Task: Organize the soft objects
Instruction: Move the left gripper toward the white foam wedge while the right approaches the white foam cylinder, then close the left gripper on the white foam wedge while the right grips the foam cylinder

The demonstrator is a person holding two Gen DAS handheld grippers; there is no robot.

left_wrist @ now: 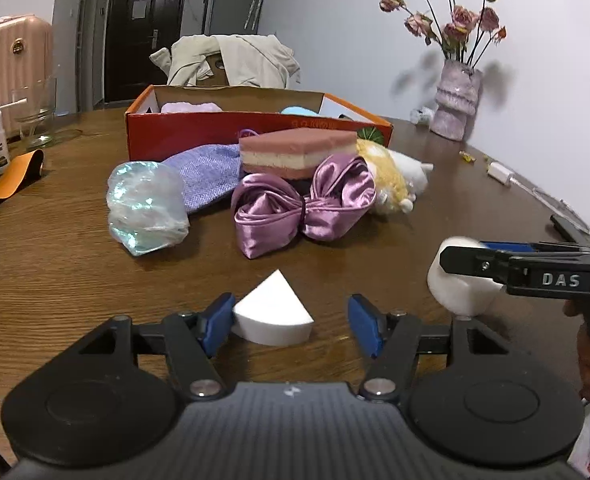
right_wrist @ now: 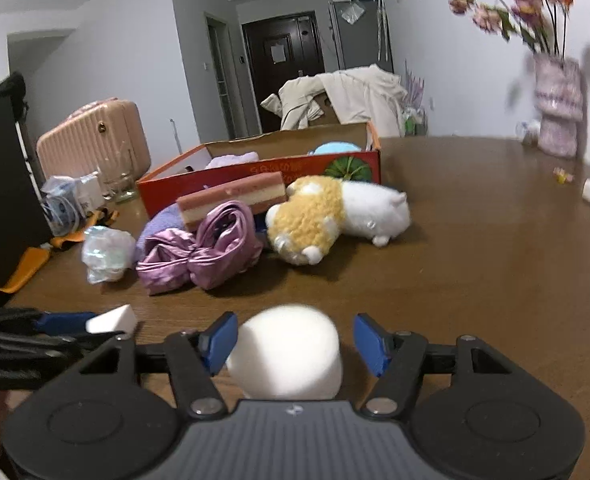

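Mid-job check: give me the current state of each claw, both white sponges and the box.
Left claw: open, one pad against the white wedge sponge, the other clear.
Wedge sponge: flat on the table, not gripped.
Right claw: open around the white round sponge, a gap at one pad.
Round sponge: on the table.
Cardboard box: open-topped, soft items already inside.

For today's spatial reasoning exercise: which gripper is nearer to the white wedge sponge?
Left. The left gripper straddles the white wedge sponge; the right gripper sits off to its right, around the white cylinder sponge.
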